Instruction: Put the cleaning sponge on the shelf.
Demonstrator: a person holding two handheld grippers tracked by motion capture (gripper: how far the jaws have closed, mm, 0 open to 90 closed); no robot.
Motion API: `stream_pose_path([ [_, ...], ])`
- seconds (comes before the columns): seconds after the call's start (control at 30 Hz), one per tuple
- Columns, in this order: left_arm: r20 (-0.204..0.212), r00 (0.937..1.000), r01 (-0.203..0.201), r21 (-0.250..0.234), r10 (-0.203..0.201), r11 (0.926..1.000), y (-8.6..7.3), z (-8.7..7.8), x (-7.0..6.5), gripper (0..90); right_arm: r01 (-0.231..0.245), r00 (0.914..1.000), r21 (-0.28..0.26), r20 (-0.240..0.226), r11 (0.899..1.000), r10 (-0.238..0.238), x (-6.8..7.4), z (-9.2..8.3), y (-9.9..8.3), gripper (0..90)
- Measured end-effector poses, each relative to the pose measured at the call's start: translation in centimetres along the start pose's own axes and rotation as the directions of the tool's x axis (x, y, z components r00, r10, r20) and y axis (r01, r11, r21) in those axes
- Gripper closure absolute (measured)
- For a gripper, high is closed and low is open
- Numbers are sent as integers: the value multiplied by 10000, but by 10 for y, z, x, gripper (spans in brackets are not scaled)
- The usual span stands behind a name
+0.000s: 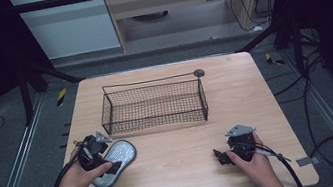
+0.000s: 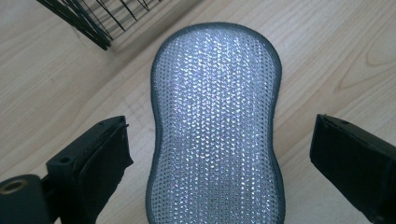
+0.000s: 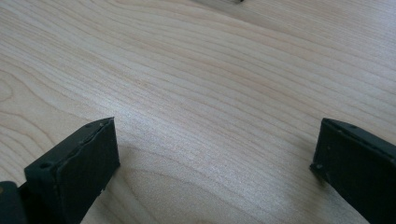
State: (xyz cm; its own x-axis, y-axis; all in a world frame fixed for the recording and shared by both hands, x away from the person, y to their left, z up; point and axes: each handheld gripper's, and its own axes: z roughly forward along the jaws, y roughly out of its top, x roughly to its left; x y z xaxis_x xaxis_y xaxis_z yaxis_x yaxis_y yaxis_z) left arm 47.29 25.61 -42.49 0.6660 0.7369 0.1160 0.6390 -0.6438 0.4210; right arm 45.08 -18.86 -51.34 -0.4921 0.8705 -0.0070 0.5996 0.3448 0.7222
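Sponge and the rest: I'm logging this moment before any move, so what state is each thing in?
Sponge: flat on the table, ungripped, between open jaws.
Wire basket: upright, nothing in it.
Left gripper: open, straddling the sponge.
Right gripper: open, nothing between its jaws.
Table: bare wood beneath the right gripper.

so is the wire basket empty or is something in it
Empty: the wire basket shows only mesh and table; the sponge lies outside it.

Scouring pad: glittery silver woven mesh, rough, dark grey cloth edging. Table: pale wood-grain, smooth, matt. Basket beyond pad: thin black wire mesh.
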Motion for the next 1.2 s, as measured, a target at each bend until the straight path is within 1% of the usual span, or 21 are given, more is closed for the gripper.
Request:
stream_pose_path([
  [0.03, 174, 9998, 6, 100, -8, 9999, 0, 1, 0, 44, -1, 10000, 0, -13, 10000, 1, 0, 0, 0, 4],
  [0.13, 285, 9996, -14, 214, 8, 9998, 0, 2, 0, 44, -15, 10000, 9, -4, 10000, 15, 0, 0, 0, 4],
  [0.17, 227, 9997, -106, 390, 98, 9992, 0, 5, 1, 45, -13, 10000, 4, -12, 10000, 13, 0, 0, 0, 4],
  [0.2, 227, 9997, -106, 390, 98, 9992, 0, 5, 1, 45, -13, 10000, 4, -12, 10000, 13, 0, 0, 0, 4],
  [0.23, 311, 9995, -63, 534, 46, 9986, 0, 8, 2, 44, -10, 10000, 7, 3, 10000, 10, 0, 0, 0, 4],
  [0.3, 406, 9992, 7, 597, -32, 9982, 0, 10, 4, 44, -5, 10000, 2, -12, 10000, 5, 0, 0, 0, 4],
  [0.37, 406, 9992, 22, 663, -49, 9978, 0, 12, 4, 44, -10, 10000, 3, -13, 10000, 10, 0, 0, 0, 4],
  [0.43, 484, 9988, 54, 873, -97, 9962, -1, 17, 6, 46, -7, 10000, 2, -13, 10000, 7, 0, 0, 0, 4],
  [0.5, 495, 9987, 59, 935, -106, 9956, -1, 19, 7, 46, -6, 10000, 4, -14, 10000, 6, 0, 0, 0, 4],
  [0.53, 498, 9987, 78, 1067, -132, 9943, -1, 22, 7, 47, -6, 10000, 3, -13, 10000, 6, 0, 0, 0, 4],
  [0.67, 539, 9984, 103, 1075, -161, 9941, 0, 26, 6, 46, -12, 10000, 7, -6, 10000, 12, 0, 0, 0, 4],
  [0.7, 535, 9985, 81, 1161, -144, 9932, 1, 27, 6, 46, -5, 10000, 2, -12, 10000, 5, 0, 0, 0, 4],
  [0.93, 456, 9984, 276, 1374, -342, 9901, 2, 34, 8, 43, -7, 10000, 9, -12, 10000, 7, 0, 0, 0, 4],
  [1.07, 522, 9978, 327, 1424, -405, 9893, 0, 37, 10, 40, -10, 10000, 11, -6, 10000, 10, 0, 0, 0, 4],
  [1.1, 588, 9970, 411, 1507, -505, 9877, -1, 39, 10, 41, -9, 10000, 6, -13, 10000, 9, 0, 0, 0, 4],
  [1.2, 620, 9963, 497, 1497, -596, 9875, -2, 42, 12, 41, -4, 10000, 3, -3, 10000, 4, 0, 0, 0, 4],
])
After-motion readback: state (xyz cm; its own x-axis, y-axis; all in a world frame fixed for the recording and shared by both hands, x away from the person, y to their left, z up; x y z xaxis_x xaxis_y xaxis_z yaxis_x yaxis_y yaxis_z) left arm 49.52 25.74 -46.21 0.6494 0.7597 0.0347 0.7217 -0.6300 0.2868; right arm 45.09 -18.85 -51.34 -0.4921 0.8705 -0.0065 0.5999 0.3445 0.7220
